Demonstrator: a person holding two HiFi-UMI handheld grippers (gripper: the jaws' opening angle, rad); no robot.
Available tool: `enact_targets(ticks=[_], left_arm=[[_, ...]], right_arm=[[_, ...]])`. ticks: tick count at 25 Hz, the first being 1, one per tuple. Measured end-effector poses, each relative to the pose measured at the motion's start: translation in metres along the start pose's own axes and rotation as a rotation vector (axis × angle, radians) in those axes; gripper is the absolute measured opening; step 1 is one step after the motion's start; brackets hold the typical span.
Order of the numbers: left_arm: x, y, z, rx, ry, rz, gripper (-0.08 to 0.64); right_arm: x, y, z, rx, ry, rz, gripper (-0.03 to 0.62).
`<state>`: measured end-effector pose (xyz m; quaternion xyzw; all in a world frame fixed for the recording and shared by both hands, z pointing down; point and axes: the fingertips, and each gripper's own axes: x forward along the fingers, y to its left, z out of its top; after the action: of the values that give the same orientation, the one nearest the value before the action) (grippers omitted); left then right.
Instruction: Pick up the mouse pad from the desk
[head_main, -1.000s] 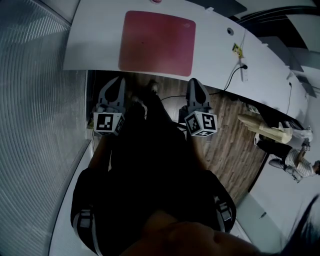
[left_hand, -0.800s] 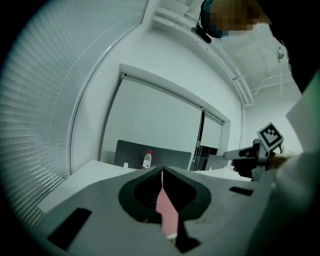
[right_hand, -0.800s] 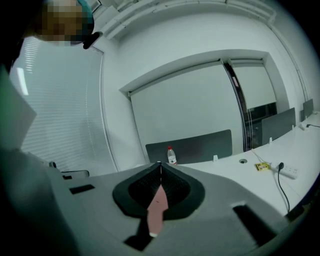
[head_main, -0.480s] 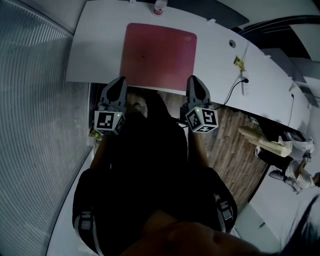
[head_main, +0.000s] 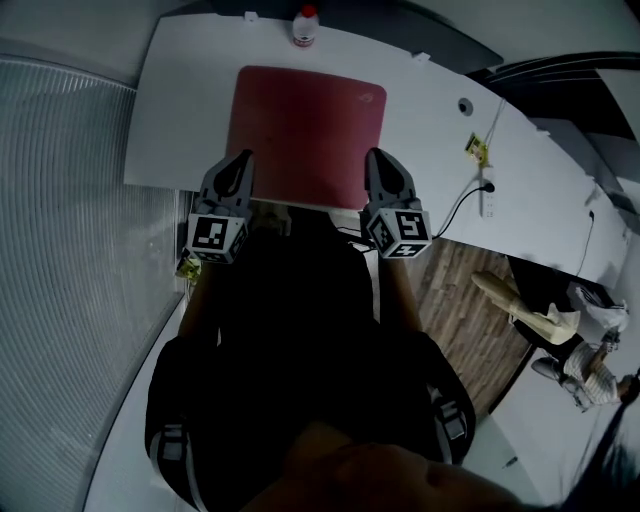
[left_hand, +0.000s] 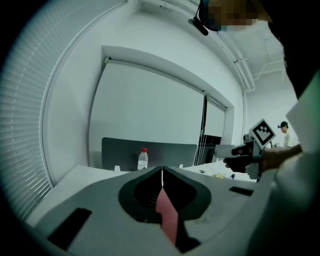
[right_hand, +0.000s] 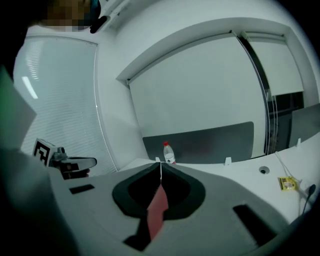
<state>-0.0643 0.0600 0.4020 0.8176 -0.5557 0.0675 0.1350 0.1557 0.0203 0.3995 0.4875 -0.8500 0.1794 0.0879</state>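
The red mouse pad (head_main: 305, 135) is lying flat on the white worktop (head_main: 180, 110), sitting in the upper middle of the head view, with its near edge running close along the worktop's front edge. Both tools are sitting low at that near edge now. The left tongs (head_main: 244, 157) are pointing up the frame with their tip over the pad's lower left corner. The right tongs (head_main: 371, 154) are doing the same at the lower right corner, so the pad is spreading out between and ahead of the two tips. Whether either tip is touching the pad, no view is showing.

In the left gripper view the two halves are pressing together into a thin seam with nothing caught between them, and a sliver of red pad is showing just below. The right gripper view is giving the same picture: tongs closed and empty, red pad underneath.

A water bottle (head_main: 304, 27) with a red cap is standing at the worktop's far edge, beyond the pad.
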Motion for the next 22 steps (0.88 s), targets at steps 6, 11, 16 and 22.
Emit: enact_targets(ticks=[6,11,16,22], left_arm=[[0.046,-0.016,0.019,0.028,-0.015,0.003,0.009],[0.068,-0.013,0.009,0.043,0.056,0.007,0.009],[0.095,0.004,-0.003,0.071,0.095,-0.018,0.011],[0.123,0.036,-0.023,0.058,0.142,-0.023,0.012]], right_arm=[[0.035,-0.036,0.003,-0.011,0.039,0.081,0.006],[0.054,-0.052,0.001,-0.012,0.072,0.127,0.037],[0.077,-0.063,-0.006,-0.023,0.098,0.145,0.067],[0.109,-0.07,-0.024,-0.052,0.164,0.169,0.111]])
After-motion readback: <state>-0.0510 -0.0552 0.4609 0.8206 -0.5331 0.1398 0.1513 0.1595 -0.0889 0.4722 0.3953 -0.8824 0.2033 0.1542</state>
